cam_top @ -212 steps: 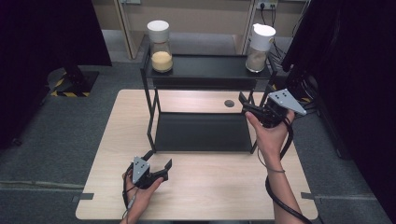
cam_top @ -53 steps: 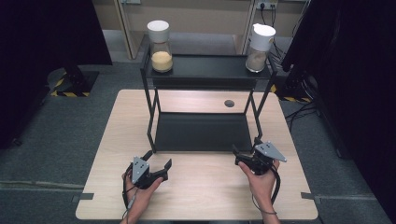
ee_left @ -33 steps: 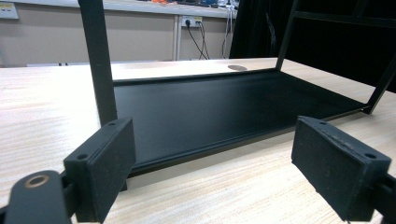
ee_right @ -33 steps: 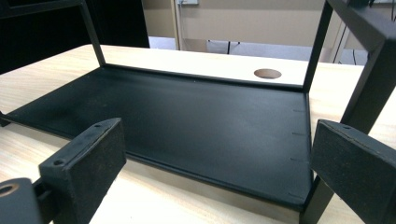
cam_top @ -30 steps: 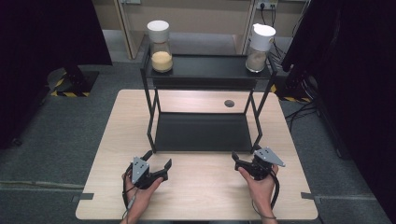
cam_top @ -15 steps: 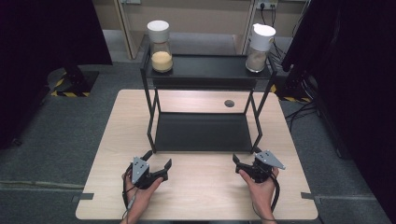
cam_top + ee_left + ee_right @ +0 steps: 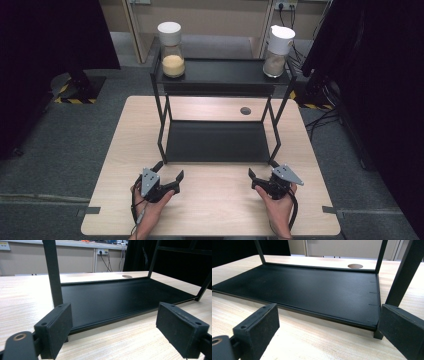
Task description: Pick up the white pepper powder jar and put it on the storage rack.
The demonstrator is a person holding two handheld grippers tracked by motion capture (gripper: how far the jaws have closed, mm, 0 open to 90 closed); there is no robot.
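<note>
Near the worktop's (image 7: pixel 210 215) front edge, toward its left corner, the left gripper (image 7: pixel 169 176) rests with jaws spread wide, grasping nothing. Between both grippers, further back, stands the black rack (image 7: pixel 215 142), its lower shelf bare; two jars on top, seemingly lidded. Toward the front right corner, the right gripper (image 7: pixel 256 180) rests, jaws likewise released.

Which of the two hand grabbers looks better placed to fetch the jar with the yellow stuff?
Probably the left gripper. The yellow-filled jar stands at the left end of the rack's top shelf, on that gripper's side. The right gripper sits under the other jar. Both rest open and empty on the table.
</note>
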